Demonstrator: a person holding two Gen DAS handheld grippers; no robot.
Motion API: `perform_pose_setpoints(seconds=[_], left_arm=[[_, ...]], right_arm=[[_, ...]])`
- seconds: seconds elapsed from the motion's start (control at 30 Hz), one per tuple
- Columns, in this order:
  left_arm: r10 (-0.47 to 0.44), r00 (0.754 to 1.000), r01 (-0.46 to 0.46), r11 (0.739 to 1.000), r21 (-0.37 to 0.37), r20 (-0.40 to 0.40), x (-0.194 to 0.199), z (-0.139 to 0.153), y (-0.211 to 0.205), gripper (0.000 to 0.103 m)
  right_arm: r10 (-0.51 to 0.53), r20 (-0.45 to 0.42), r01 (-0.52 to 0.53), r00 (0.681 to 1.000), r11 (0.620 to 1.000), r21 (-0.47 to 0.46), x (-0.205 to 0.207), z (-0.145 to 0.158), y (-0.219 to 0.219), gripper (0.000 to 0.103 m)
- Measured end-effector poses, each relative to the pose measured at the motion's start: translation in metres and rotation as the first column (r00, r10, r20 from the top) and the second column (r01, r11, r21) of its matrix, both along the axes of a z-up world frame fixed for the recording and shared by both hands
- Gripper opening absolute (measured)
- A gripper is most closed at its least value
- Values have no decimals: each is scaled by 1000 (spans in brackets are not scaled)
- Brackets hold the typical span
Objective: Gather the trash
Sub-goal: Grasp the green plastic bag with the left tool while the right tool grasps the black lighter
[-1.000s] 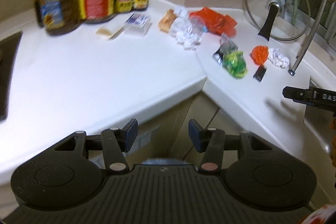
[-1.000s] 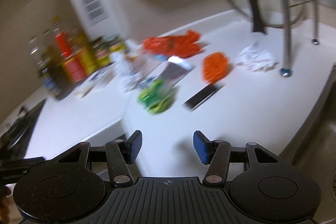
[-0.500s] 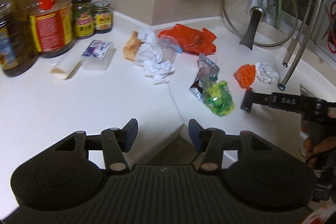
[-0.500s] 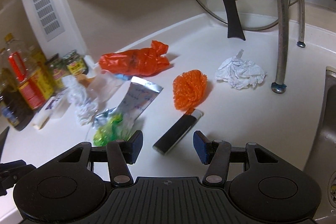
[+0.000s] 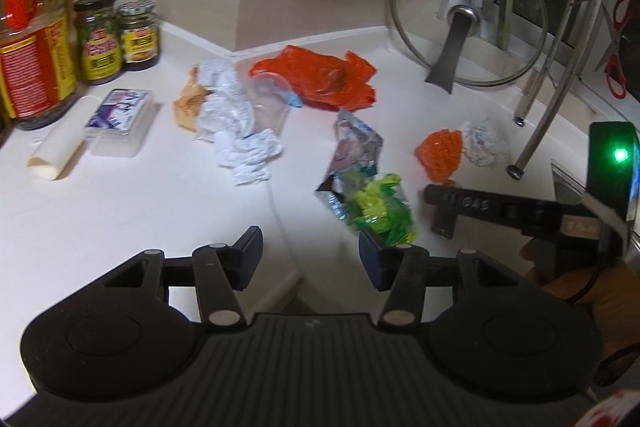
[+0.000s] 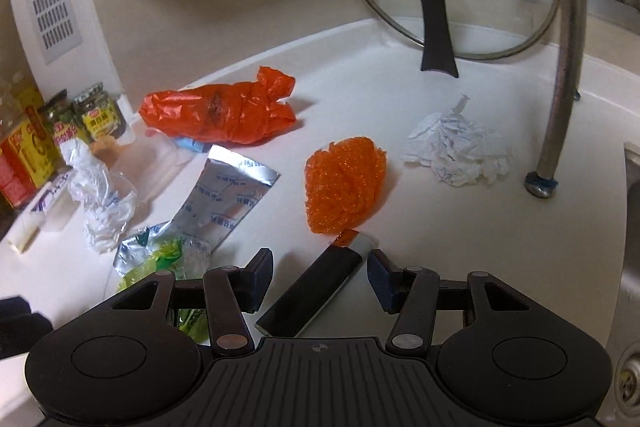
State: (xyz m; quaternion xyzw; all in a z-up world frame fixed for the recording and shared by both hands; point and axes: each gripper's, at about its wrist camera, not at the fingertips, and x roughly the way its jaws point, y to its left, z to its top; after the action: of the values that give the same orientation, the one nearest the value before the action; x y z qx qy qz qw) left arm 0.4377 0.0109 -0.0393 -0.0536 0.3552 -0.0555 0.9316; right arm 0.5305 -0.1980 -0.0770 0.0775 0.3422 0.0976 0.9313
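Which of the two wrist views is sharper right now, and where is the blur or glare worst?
Right wrist view: sharper; the orange mesh ball and crumpled paper are crisp, edges bowed by the fisheye. Left wrist view: softer, with the green wrapper smeared and the right gripper blurred, a green indicator light flaring at the right edge, and dim corners.

White corner countertop (image 6: 460,227) – orange bag (image 6: 224,115), foil pouch (image 6: 228,199), orange mesh (image 6: 344,183), crumpled paper (image 6: 456,151), 2 jars (image 5: 118,37).
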Motion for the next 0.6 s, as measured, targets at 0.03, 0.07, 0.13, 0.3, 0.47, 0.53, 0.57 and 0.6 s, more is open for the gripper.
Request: perform_pose_setpoints(seconds=[0.03,0.07,0.13,0.3,0.47,0.53,0.57,0.6], left_arm=[[-10,1000,10,1000,-2,2,2,0,-2,49],[-18,1000,18,1000,-3,3,4,-1,-5,49],[-38,999,38,999,-7,7,9,-1,-11,49],[-89,996,89,996,-12,16,18,-3,-26,49],[-123,992,123,992,-3,6,27,-11,-40,49],[-125,992,125,992,10,-1,32,-15,-46,49],[-124,992,124,992,17,-3,34,-17,-48,49],[-120,993,120,992,25,-7,37,-20,-51,49]], right_arm=[[8,4,-8,1000,1000,-9,0,0,1,51],[16,8,-16,1000,1000,-20,-1,-1,1,46],[31,15,-30,999,998,-48,-2,-1,2,39],[68,21,-67,997,996,-57,-8,-2,-7,37],[94,6,-94,996,994,-54,-17,-1,-19,36],[94,3,-94,996,994,-57,-21,-1,-22,37],[98,3,-98,995,994,-54,-23,-1,-24,37],[97,3,-97,995,994,-52,-24,-1,-25,37]])
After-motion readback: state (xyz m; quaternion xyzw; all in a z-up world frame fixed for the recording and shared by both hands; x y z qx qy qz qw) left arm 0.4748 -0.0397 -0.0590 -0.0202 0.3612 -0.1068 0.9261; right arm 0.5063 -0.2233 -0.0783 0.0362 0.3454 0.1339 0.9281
